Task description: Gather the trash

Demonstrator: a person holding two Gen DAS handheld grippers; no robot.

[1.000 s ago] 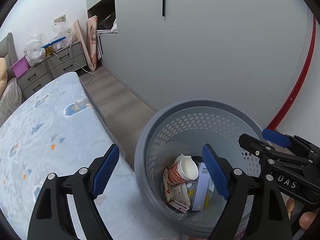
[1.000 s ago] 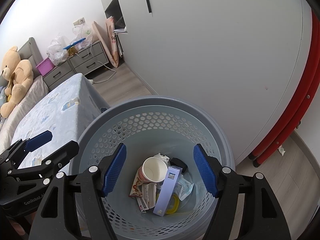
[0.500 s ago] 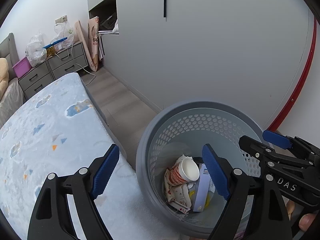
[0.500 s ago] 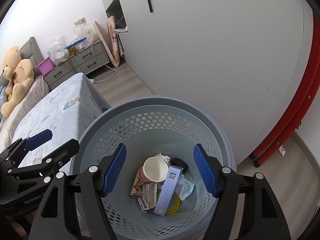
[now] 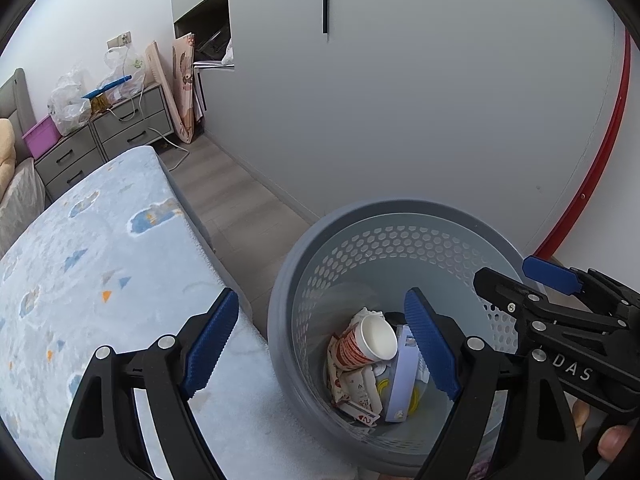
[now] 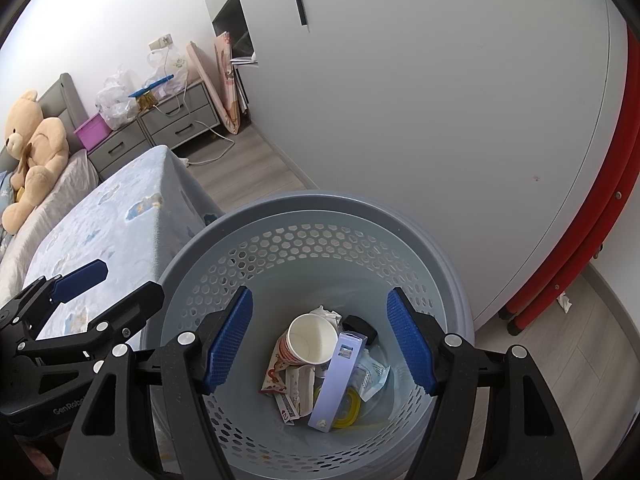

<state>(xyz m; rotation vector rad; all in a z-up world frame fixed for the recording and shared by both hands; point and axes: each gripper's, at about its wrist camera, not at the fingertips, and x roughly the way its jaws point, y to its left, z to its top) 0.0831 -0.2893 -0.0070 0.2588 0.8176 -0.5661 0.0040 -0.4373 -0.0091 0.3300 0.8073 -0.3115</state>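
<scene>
While both tools hang apart and empty, the left tool (image 5: 322, 342) and right tool (image 6: 320, 344) overlook the bin (image 6: 448, 280) holding collected trash (image 6: 316, 372).

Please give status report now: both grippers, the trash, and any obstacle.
Left gripper open, empty; right gripper open, empty. Grey perforated plastic bin holds white paper cup, lilac carton, wrappers. Nothing blocks bin mouth.

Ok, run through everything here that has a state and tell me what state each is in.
left gripper: open, empty
right gripper: open, empty
trash basket: upright, partly filled
paper cup: tipped on its side inside the basket
lavender box: leaning among the trash
dresser drawers: closed
</scene>
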